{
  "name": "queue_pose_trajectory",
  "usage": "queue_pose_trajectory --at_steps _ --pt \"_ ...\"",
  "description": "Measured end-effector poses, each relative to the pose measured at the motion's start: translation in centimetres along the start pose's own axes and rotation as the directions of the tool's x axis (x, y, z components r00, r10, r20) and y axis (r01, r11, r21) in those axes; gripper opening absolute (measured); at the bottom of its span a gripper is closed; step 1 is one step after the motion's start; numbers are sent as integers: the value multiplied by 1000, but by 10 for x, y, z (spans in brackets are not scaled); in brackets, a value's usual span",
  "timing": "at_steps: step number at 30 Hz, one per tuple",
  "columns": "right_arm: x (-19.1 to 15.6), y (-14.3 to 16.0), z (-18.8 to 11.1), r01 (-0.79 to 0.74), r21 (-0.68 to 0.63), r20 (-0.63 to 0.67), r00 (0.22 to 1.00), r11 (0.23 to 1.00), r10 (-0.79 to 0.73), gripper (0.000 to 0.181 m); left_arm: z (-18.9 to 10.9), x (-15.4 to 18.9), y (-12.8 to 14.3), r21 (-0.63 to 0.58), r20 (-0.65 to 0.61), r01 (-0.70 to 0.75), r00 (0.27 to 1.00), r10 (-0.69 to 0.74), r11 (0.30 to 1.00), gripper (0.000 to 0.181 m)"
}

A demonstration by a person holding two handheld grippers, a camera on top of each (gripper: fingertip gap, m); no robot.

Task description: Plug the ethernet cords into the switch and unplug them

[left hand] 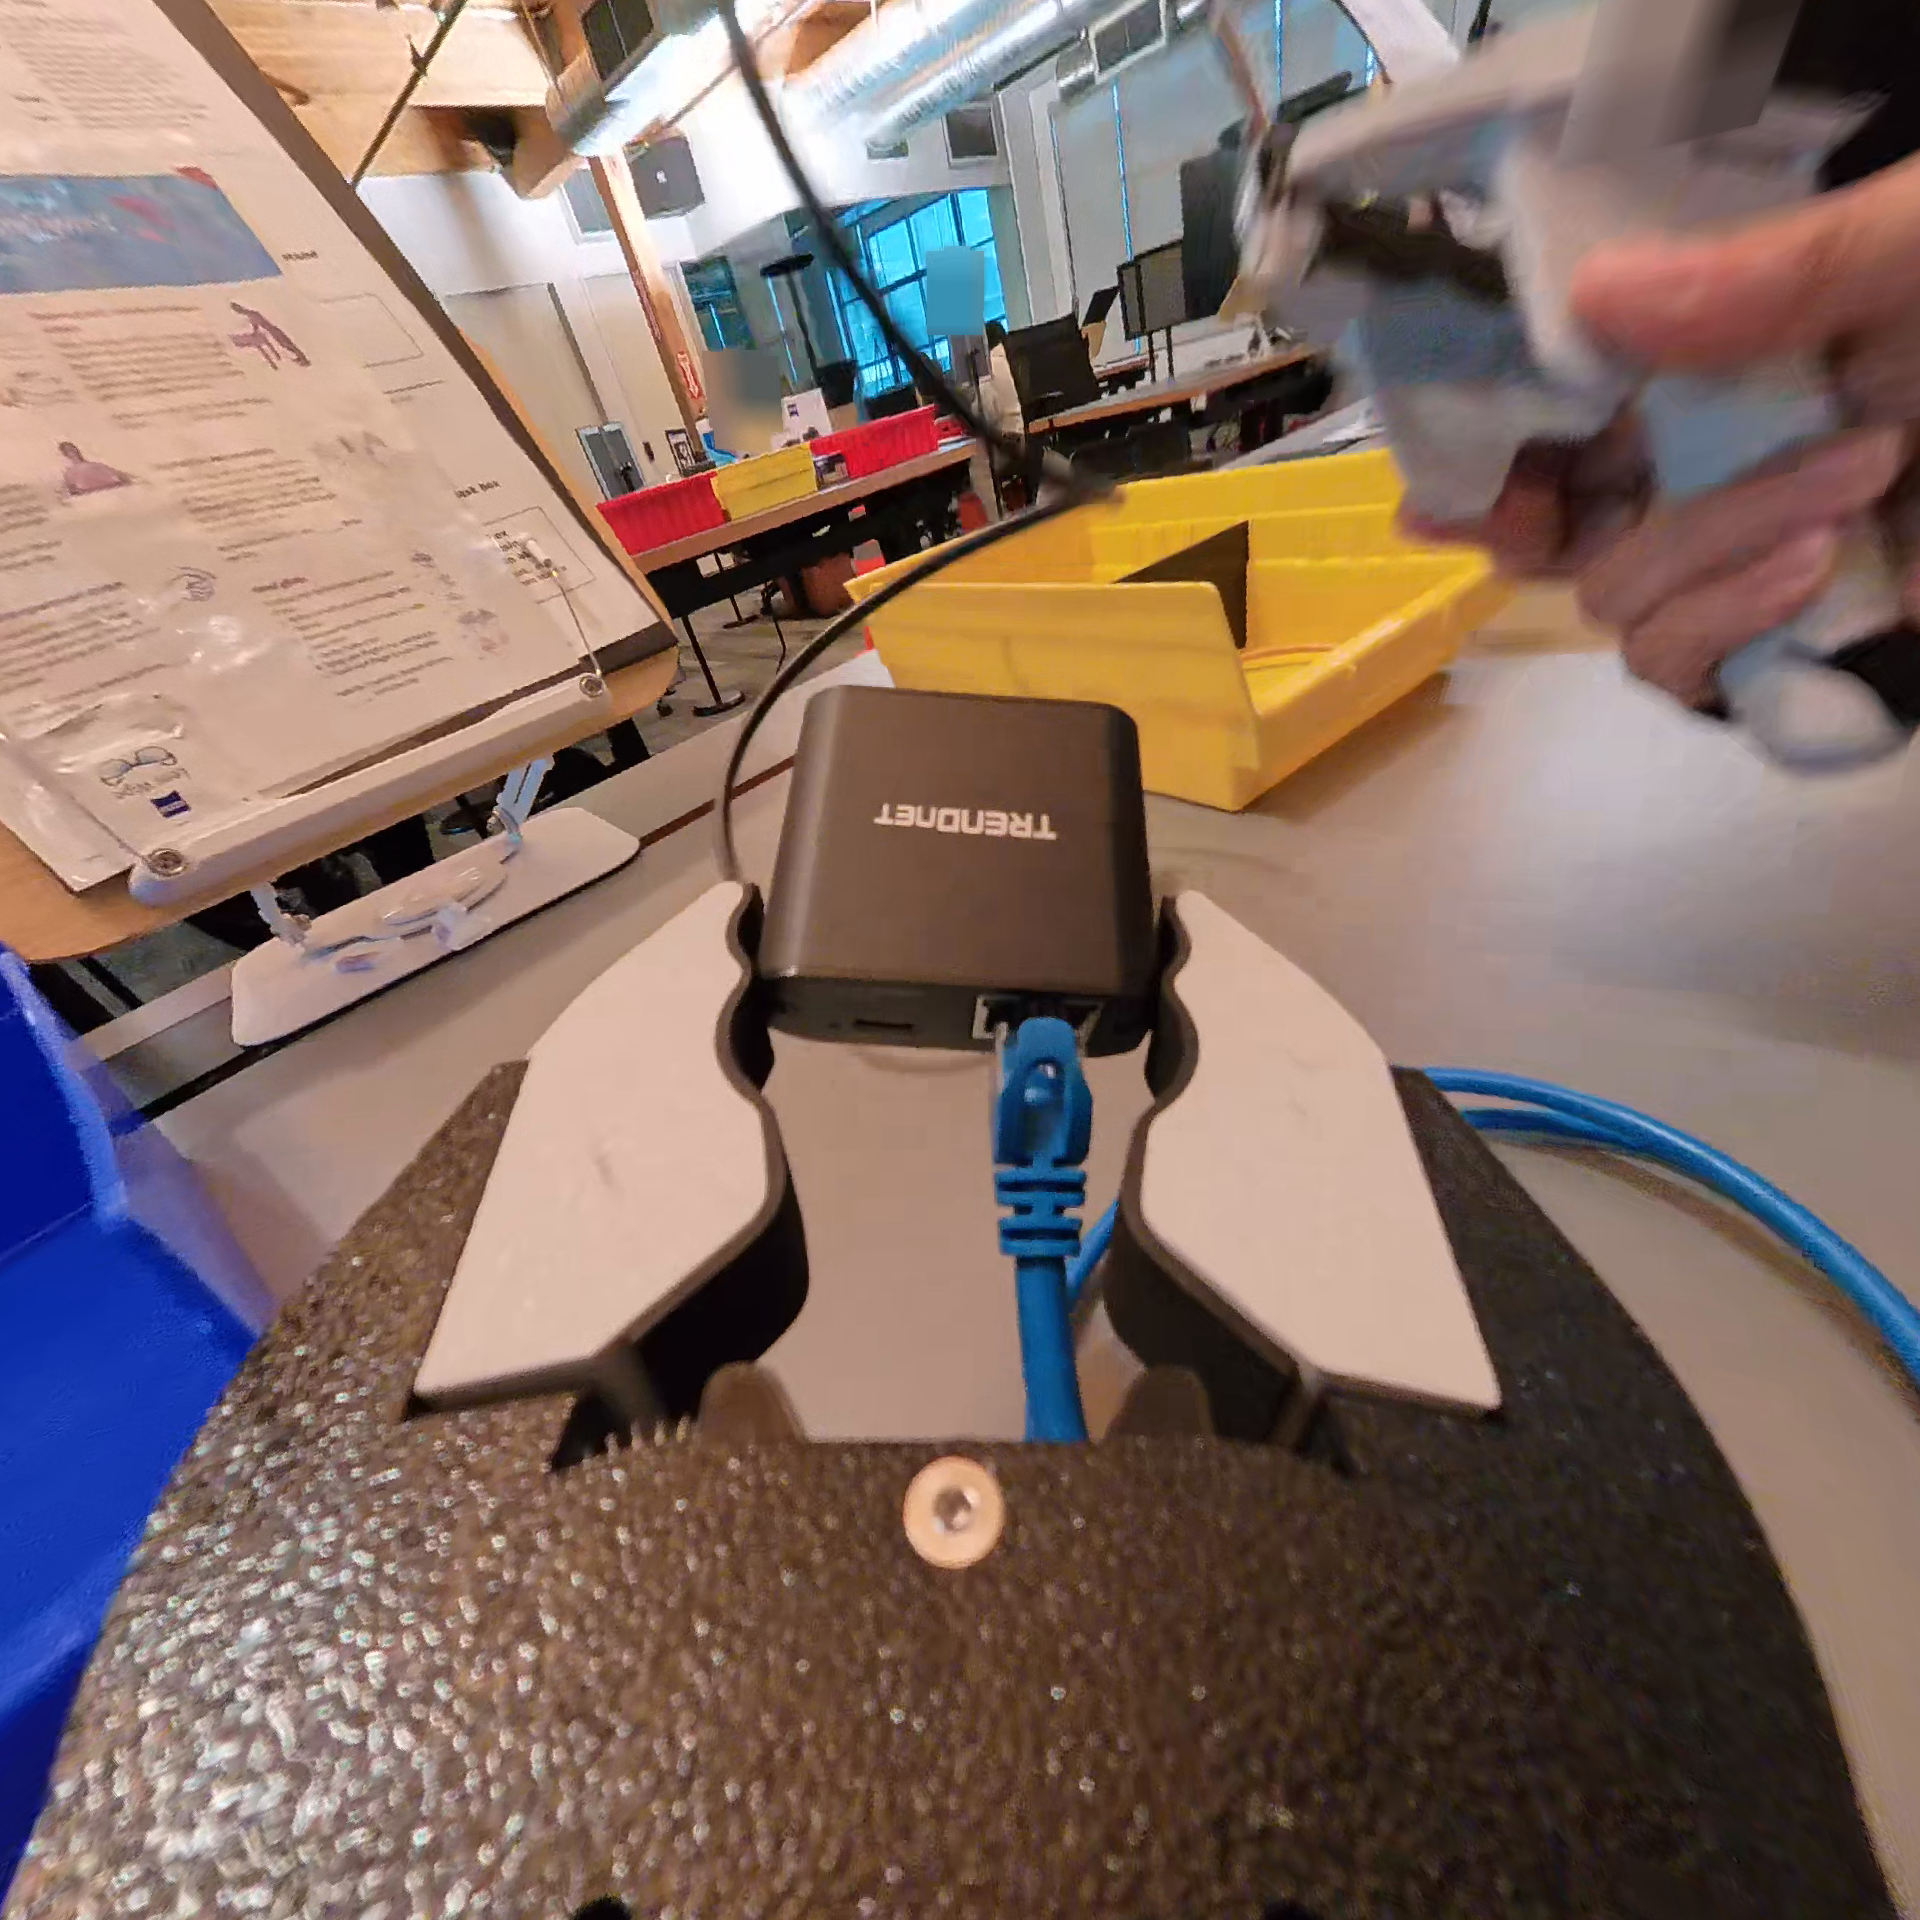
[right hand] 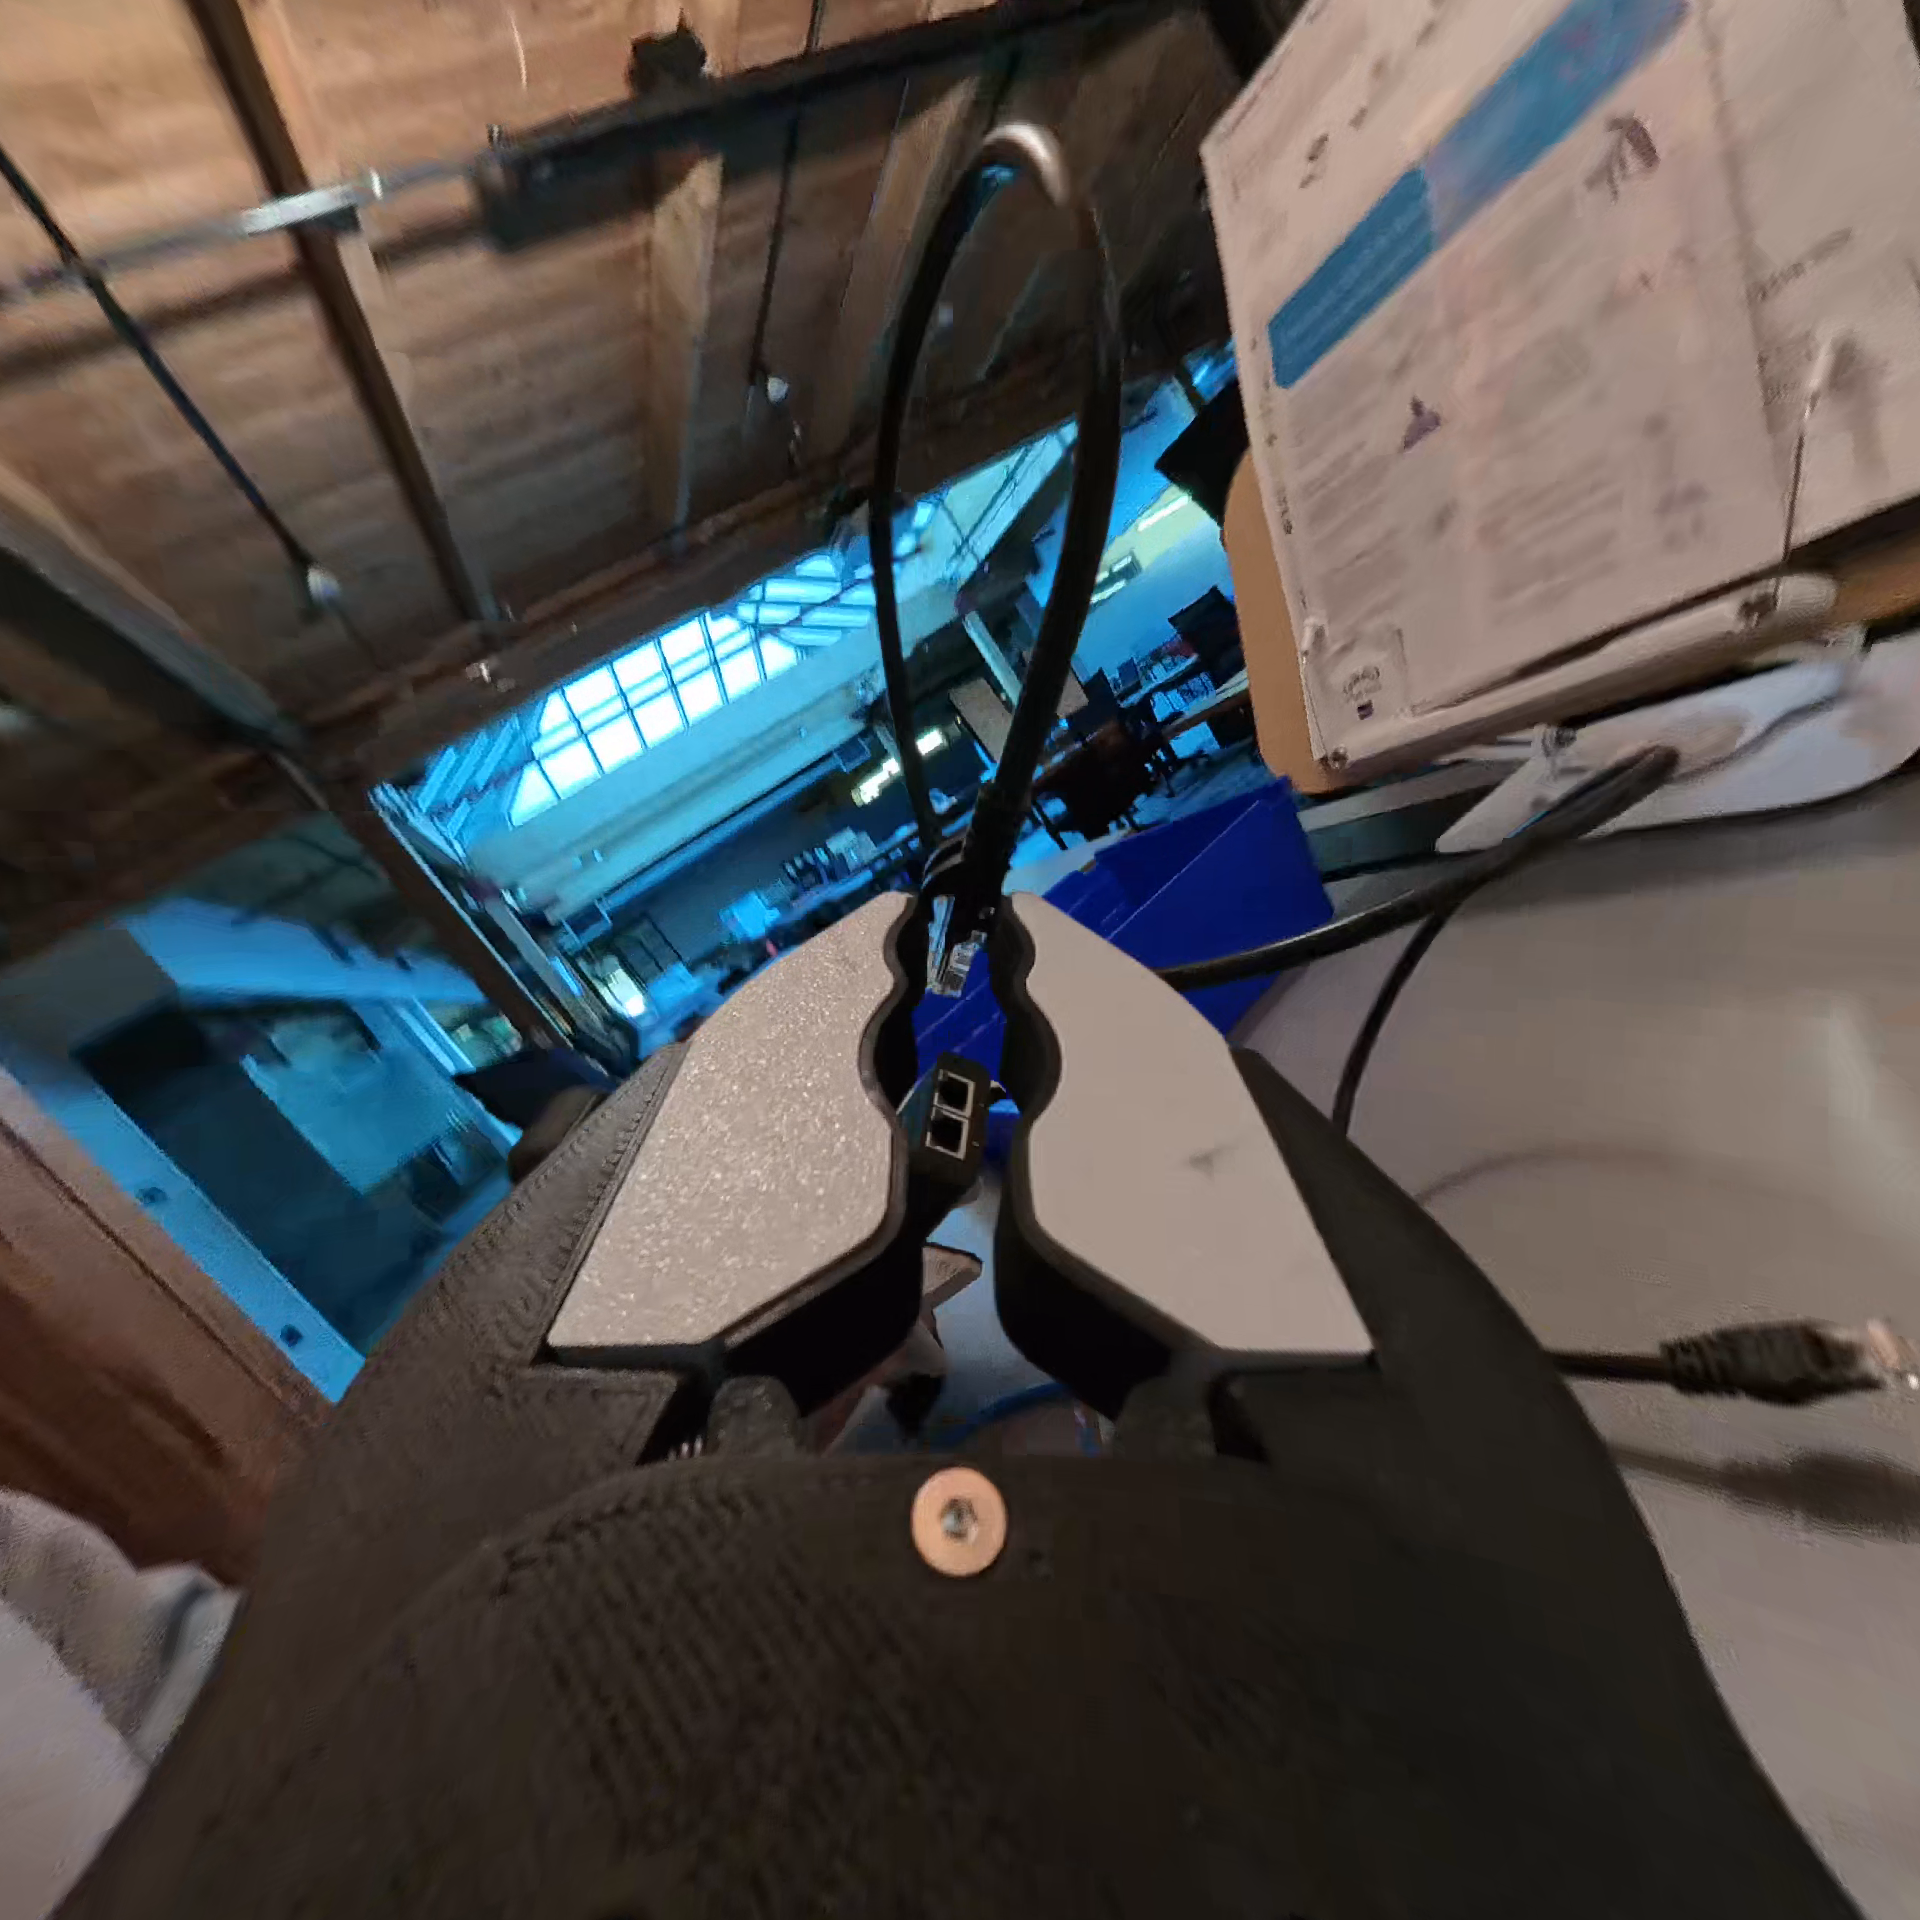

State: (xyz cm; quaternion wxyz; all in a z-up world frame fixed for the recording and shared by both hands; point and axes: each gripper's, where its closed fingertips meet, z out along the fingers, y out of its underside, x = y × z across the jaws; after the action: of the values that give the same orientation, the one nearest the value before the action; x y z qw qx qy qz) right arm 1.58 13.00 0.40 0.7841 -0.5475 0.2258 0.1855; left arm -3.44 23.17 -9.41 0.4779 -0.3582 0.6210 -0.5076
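Mid-task, as judged: blue ethernet cord [left hand: 1039, 1164] already seated in right-hand port of black switch [left hand: 951, 842], second cord being brought over. Left gripper [left hand: 956, 956] half closed, fingers pressed on both sides of switch, holding it steady on grey table [left hand: 1558, 935]; blue cord runs back between the fingers and loops off to right. Right gripper [right hand: 958, 940] nearly closed, tips pinching black ethernet cord [right hand: 1091, 468] just behind its clear plug [right hand: 954, 954]; plug points down and back toward camera, cord arching up in tall loop above. In right wrist view, switch [right hand: 948, 1122] seen small between the fingers, well below plug, two port openings visible on this face. In left wrist view, right gripper [left hand: 1475, 301] blurred, high at upper right with a hand [left hand: 1766, 436] around it, apart from switch. Next move prob. needs: plug lined up w/ a free port, latch tab on correct side, straight push while left keeps switch from sliding; which port is meant, cannot tell. Another black plug [right hand: 1787, 1361] lies loose on table at right. White brand lettering on switch top, upside-down to camera; printed sheet [left hand: 239, 436] on stand at left, text too blurred to read. Yellow bin [left hand: 1195, 644] behind switch; blue bin [left hand: 94, 1299] at left edge.
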Motion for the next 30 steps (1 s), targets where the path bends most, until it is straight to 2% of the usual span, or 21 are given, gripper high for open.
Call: queue_pose_trajectory --at_steps 3,7,9,13,15,19,23,25,28,30 --pt "-12 -48 -16 145 29 -24 989 989 -144 13 -1 -3 2 1 -2 21 1000 -21 1000 70" --pt "-37 -110 -35 210 67 37 977 976 -212 13 -2 -3 4 -4 -12 23 1000 -23 1000 70" --pt "-30 -135 -44 294 65 -35 956 954 -292 13 -1 -3 4 -3 -16 24 1000 -24 1000 70" --pt "25 -167 -67 413 -25 -238 882 910 -407 13 -1 -1 4 -4 -25 26 999 -26 1000 70" --pt "73 -167 -84 442 -152 -359 809 884 -466 13 -1 -1 5 -7 -30 30 999 -31 1000 70" --pt "152 -144 -115 418 -348 -468 698 839 -542 13 -1 -1 5 -5 -34 39 999 -39 999 70" --pt "173 -154 -142 435 -261 -599 627 862 -498 12 -1 -1 5 -3 -34 45 998 -46 999 70" --pt "168 -173 -158 490 -141 -674 589 860 -446 12 -1 -1 5 -5 -37 44 998 -44 999 70" --pt "148 -205 -175 513 48 -689 638 857 -343 12 -1 0 5 -5 -40 41 998 -41 999 70" --pt "129 -221 -174 515 101 -644 686 851 -338 12 -1 0 5 -5 -40 41 998 -42 999 70"
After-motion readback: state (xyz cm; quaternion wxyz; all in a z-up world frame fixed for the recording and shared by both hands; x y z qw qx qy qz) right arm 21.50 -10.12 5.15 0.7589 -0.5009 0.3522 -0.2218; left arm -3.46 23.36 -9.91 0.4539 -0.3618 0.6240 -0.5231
